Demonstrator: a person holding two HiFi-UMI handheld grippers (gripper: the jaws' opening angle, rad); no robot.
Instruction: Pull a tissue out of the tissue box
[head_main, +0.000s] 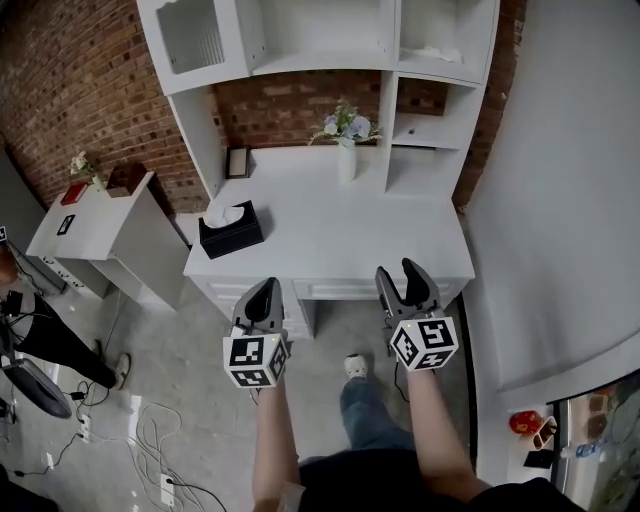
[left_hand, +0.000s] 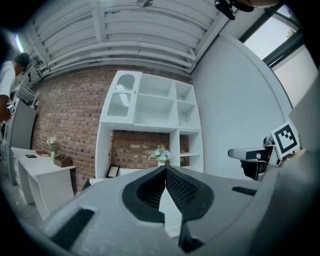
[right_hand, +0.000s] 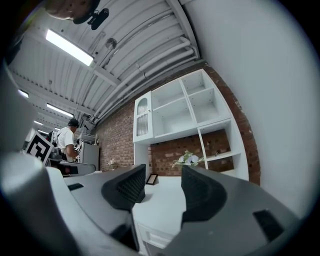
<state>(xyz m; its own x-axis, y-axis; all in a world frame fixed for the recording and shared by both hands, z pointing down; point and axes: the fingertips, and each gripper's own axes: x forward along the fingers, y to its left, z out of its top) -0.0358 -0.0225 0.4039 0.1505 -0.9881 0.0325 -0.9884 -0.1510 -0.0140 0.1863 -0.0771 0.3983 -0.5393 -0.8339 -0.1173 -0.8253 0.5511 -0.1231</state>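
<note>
The black tissue box (head_main: 231, 231) stands at the left end of the white desk (head_main: 350, 245), with a white tissue (head_main: 225, 215) poking up from its top. Both grippers hang in front of the desk's near edge, short of the box. My left gripper (head_main: 264, 292) is shut with nothing in it; in the left gripper view its pads (left_hand: 172, 186) meet at the tips. My right gripper (head_main: 402, 280) is open and empty, and its two fingers (right_hand: 199, 195) stand well apart in the right gripper view. I cannot make out the box in either gripper view.
A white vase of flowers (head_main: 347, 150) and a small picture frame (head_main: 238, 162) stand at the back of the desk under the white shelves (head_main: 320, 40). A low white cabinet (head_main: 100, 215) is on the left. Cables (head_main: 140, 440) lie on the floor.
</note>
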